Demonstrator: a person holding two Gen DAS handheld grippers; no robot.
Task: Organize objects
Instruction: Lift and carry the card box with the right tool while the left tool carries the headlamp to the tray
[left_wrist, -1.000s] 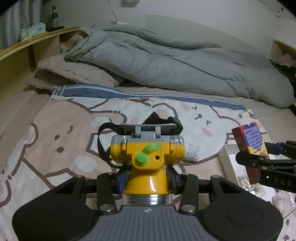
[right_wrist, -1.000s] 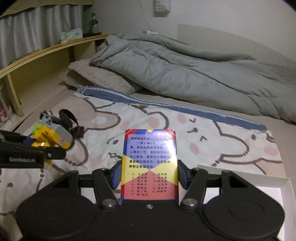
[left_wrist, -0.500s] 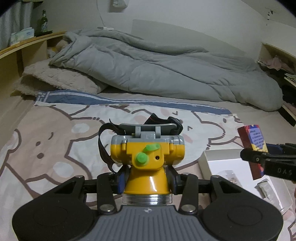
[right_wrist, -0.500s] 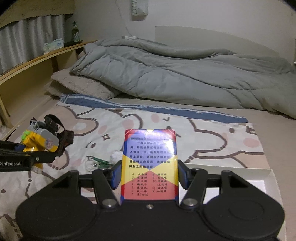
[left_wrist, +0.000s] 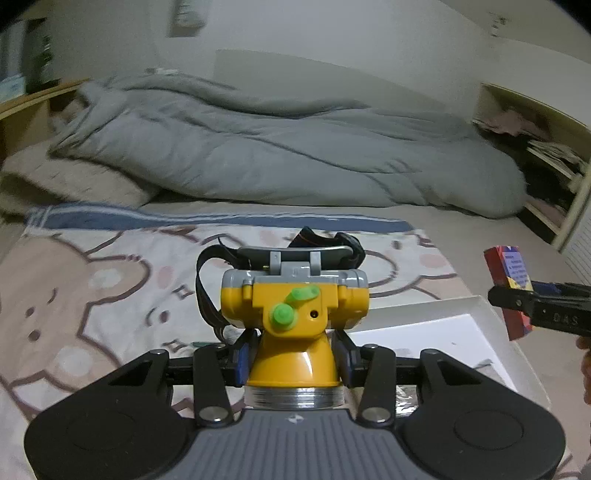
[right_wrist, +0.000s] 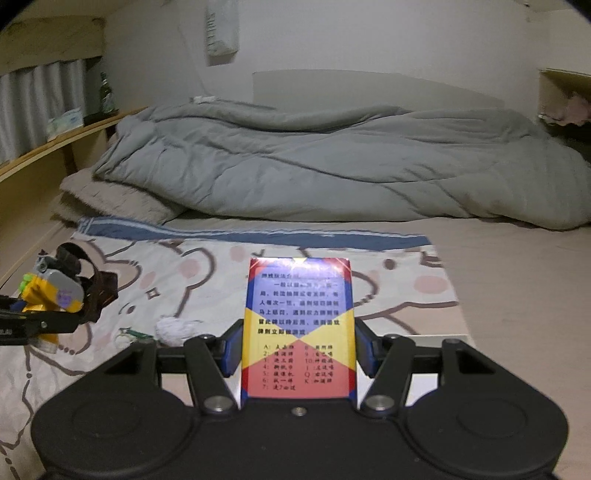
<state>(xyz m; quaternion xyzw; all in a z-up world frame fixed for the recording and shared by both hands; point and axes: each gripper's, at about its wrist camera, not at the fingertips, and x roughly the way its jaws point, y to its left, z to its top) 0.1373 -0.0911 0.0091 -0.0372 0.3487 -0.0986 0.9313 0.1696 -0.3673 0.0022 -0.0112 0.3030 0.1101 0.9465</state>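
Observation:
My left gripper is shut on a yellow and grey headlamp with a black strap, held above the cartoon bear blanket. My right gripper is shut on a red, blue and yellow card box, held upright. In the left wrist view the card box and right gripper show at the right, over a white open box. In the right wrist view the headlamp and left gripper show at the far left.
A rumpled grey duvet and a beige pillow lie at the back. A crumpled white tissue and a small green clip lie on the blanket. A wooden shelf runs along the left.
Both grippers have moved to the right with their objects held. The white box has come further into the left wrist view, below and beside the headlamp.

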